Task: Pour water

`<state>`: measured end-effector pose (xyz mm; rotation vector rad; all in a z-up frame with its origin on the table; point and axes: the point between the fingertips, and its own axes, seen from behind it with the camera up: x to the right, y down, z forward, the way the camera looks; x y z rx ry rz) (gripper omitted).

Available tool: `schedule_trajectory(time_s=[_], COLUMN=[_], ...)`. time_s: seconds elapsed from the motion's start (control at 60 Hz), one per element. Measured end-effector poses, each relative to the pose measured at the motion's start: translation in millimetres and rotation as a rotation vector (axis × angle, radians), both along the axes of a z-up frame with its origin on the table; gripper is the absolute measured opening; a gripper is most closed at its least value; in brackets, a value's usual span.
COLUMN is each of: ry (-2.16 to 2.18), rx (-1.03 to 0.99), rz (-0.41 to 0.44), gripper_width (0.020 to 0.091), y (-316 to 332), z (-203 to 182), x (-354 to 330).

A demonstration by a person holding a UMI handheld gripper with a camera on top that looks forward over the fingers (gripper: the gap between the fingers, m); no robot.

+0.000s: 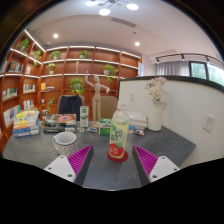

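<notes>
A clear plastic bottle [118, 135] with a red label and a pale cap stands upright on the grey table [110, 170], just ahead of my fingers and centred between them. My gripper [113, 160] is open, its purple pads [80, 157] spread wide on either side, with clear gaps to the bottle. A white cup or bowl [64, 139] sits on the table to the left, beyond the left finger.
Boxes and small items [26, 125] crowd the table's far left. A white vase with flowers [156, 105] stands at the far right by a white partition [190, 110]. A person [92, 84] stands behind, before wooden shelves with plants [75, 85].
</notes>
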<state>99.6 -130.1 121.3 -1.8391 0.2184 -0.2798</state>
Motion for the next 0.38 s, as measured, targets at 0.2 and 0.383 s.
schedule_trajectory(time_s=[0.2, 0.383], ry=[0.014, 0.025], rx=[0.054, 0.062], rz=[0.046, 0.103], gripper_width=[0.0787, 0.0787], y=[-24.4, -30.2], z=[32.4, 41.9], x=[-25.1, -41.8])
